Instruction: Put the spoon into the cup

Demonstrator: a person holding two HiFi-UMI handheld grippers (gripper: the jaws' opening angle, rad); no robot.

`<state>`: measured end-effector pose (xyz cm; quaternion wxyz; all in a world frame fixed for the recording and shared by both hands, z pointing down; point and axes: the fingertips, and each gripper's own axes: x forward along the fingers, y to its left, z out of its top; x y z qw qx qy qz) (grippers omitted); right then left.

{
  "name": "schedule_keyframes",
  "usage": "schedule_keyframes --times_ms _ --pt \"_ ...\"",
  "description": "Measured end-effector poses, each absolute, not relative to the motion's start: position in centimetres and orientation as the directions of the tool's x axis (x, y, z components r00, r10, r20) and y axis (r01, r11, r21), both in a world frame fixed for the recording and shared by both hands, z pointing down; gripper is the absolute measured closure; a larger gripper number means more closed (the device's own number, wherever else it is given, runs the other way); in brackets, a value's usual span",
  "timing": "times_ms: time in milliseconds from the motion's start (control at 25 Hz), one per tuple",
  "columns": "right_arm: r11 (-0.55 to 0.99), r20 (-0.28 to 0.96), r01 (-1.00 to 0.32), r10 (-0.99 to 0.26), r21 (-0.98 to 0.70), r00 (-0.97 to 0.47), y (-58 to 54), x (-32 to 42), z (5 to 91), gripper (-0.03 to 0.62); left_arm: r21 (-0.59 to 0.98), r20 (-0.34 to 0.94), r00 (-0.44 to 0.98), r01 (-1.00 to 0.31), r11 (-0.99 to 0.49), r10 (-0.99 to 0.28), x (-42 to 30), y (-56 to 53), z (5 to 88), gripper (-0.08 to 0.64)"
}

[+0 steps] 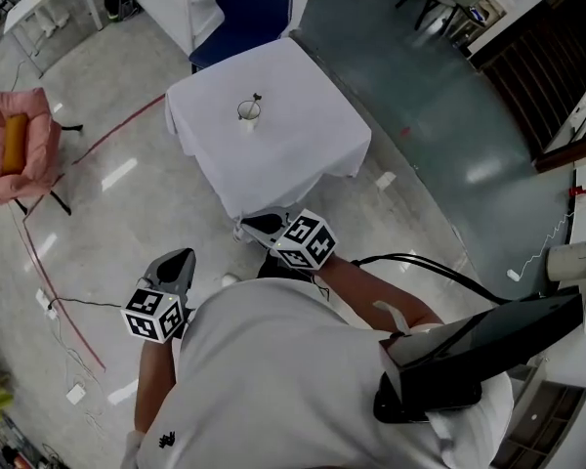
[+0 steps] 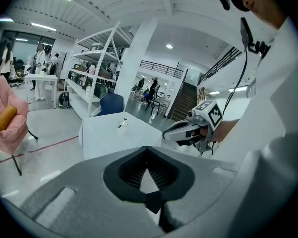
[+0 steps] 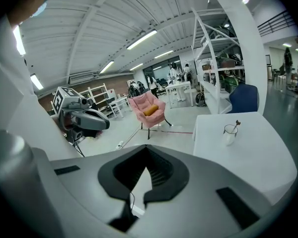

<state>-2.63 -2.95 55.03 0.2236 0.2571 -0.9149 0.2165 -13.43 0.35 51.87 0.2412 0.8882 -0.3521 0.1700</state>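
Observation:
A small clear cup (image 1: pixel 249 113) stands near the middle of the white-clothed table (image 1: pixel 303 145). The spoon (image 1: pixel 255 100) stands in it, handle leaning up to the right. Both grippers hang well short of the table, close to my body, with nothing between their jaws. My left gripper (image 1: pixel 180 259) is shut, its tips meeting in its own view (image 2: pixel 146 148), where the cup (image 2: pixel 122 127) shows far ahead. My right gripper (image 1: pixel 252 225) is shut too (image 3: pixel 146 148), and its view shows the cup (image 3: pixel 230 134) and spoon (image 3: pixel 236 125) at the right.
A blue chair (image 1: pixel 249 13) stands behind the table. A pink armchair (image 1: pixel 20 159) with an orange cushion sits at the left. Red tape and cables (image 1: pixel 54 306) run across the floor. White shelving (image 2: pixel 97 78) rises beyond the table.

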Motion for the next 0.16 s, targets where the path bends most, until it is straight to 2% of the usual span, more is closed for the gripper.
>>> schedule_keyframes --times_ms 160 --pt "0.774 0.520 -0.572 -0.383 -0.270 -0.763 -4.2 -2.8 54.8 0.584 0.302 0.460 0.696 -0.707 -0.640 -0.552 -13.9 -1.1 51.5 0.549"
